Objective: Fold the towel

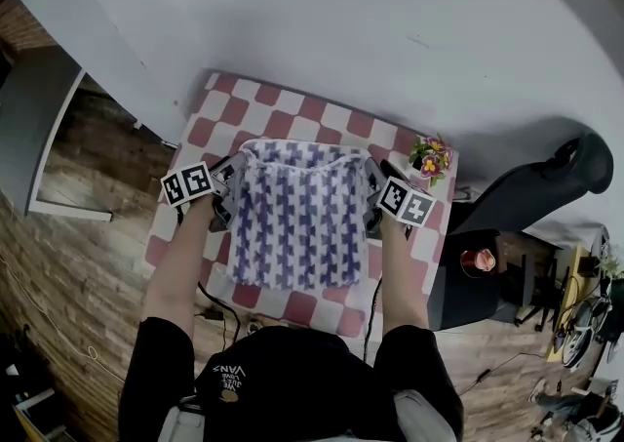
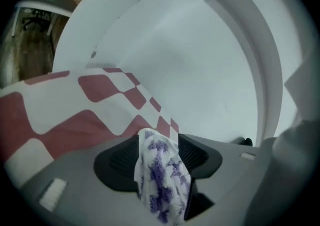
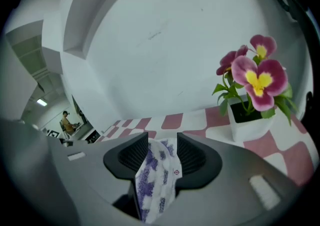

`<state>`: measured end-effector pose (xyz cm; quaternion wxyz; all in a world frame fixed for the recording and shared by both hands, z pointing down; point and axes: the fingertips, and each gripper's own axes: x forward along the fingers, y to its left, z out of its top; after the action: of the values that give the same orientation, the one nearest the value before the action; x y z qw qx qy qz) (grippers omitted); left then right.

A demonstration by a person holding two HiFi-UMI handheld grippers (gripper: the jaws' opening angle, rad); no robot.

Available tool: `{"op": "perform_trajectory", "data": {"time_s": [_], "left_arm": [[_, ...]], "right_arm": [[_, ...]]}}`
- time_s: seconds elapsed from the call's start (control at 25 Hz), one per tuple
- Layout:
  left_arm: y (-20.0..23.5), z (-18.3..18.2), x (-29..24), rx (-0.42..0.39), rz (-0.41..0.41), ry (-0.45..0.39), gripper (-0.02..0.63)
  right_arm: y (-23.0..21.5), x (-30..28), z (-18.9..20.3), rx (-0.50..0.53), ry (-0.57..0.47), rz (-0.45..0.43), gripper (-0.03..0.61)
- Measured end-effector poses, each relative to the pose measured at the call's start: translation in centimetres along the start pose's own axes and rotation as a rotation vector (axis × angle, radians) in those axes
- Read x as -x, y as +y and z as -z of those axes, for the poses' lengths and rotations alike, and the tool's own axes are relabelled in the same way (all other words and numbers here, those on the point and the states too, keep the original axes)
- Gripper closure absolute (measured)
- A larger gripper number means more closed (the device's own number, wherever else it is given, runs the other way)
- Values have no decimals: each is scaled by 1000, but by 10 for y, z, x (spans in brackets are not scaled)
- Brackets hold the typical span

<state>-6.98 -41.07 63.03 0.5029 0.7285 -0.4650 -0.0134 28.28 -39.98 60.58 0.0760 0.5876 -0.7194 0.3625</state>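
Observation:
A white towel with a purple pattern (image 1: 297, 216) lies on the red-and-white checked table (image 1: 292, 106), its far edge lifted between my two grippers. My left gripper (image 1: 226, 191) is at the far left corner. In the left gripper view that corner (image 2: 160, 175) hangs loosely between the parted jaws of the left gripper (image 2: 157, 154). My right gripper (image 1: 372, 198) is at the far right corner. The right gripper view shows the towel (image 3: 157, 170) lying slack in the gap of the right gripper (image 3: 162, 152), with the pads standing off it.
A small white pot of pink flowers (image 1: 429, 157) (image 3: 252, 115) stands on the table just right of my right gripper. A white wall rises behind the table. A black chair (image 1: 546, 186) and a red cup (image 1: 478, 260) are to the right, off the table.

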Motion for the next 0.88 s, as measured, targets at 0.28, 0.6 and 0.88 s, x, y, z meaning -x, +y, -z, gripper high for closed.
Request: {"op": "perform_trajectory", "data": {"time_s": [0.28,0.6,0.88], "left_arm": [[-20,4,26,-176,9,12,379],[-20,66,105,-415,27,68,354],[-18,127,159,-468,113,65,341]], "right_arm": [[14,22,12,144,45,-6,400],[14,87,83,100,122,-120,351],[20,142,129,63,99,-256,327]]}}
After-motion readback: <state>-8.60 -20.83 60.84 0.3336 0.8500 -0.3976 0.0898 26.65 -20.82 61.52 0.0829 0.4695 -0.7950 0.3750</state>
